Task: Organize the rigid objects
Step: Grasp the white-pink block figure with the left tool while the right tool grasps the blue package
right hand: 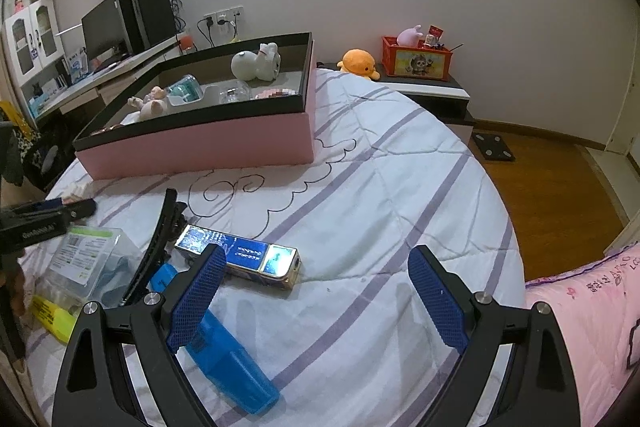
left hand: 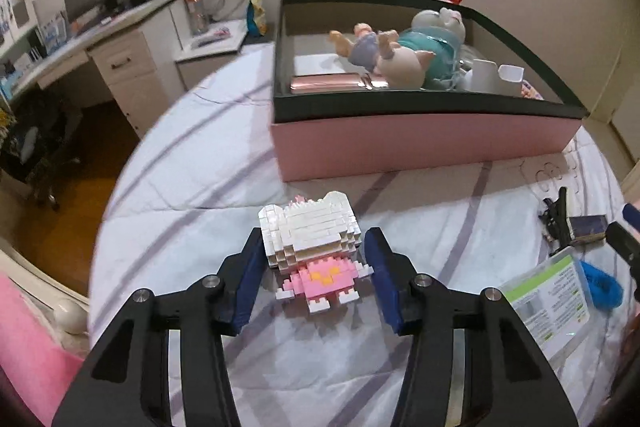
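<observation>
left wrist view showed the left gripper (left hand: 314,253) half-closed astride the brick cat (left hand: 310,247), low centre, pads seemingly not yet pressing. it looked light, stiff, likely to shed bricks; grip the broad white head. right gripper (right hand: 316,291) gaped wide, empty. no writing legible.

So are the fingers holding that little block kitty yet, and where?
The left gripper has the block kitty between its fingers at the white head, left pad touching, right still short. The right gripper holds nothing.
</observation>
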Tool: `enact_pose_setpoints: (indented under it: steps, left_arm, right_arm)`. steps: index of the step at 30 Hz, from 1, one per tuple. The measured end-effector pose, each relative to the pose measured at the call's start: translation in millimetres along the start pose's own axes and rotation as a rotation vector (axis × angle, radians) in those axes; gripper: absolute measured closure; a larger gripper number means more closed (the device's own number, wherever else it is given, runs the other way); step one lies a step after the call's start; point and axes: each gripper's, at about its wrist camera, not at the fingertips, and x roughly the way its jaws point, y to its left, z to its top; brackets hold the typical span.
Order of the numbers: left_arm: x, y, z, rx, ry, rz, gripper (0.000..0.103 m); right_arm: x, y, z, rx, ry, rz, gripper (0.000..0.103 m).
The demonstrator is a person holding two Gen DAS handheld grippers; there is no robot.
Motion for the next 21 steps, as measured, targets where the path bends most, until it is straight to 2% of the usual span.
enact_pose_setpoints:
  steps: [7, 12, 18, 20, 21]
  left_arm:
    - [-22.9, 15.2, -17.3, -0.026, -0.027, -0.012, 0.052]
    - [-39.6, 19.0, -28.7, -0.026, -0.040, -0.042, 0.052]
    - [-40.2, 12.5, -33.2, -0.012, -0.032, -0.069, 0.052]
    - [-41.3, 11.6, -32.9, -0.013, -0.035, -0.073, 0.052]
    - [-42.3, 10.7, -33.6, -0.007, -0.035, -0.078, 0.052]
  right_arm:
    - [4.8, 2.4, -2.5, -0.045, 0.048, -0.013, 0.009]
    - [15.6, 19.5, 0.6, -0.194, 0.099, 0.016, 0.009]
    - [32.5, 32.3, 12.1, -0.267, 0.132, 0.083, 0.010]
    - [38.0, 34.1, 13.3, -0.269, 0.148, 0.111, 0.022]
    - [36.9, 33.8, 13.8, -0.262, 0.141, 0.126, 0.034]
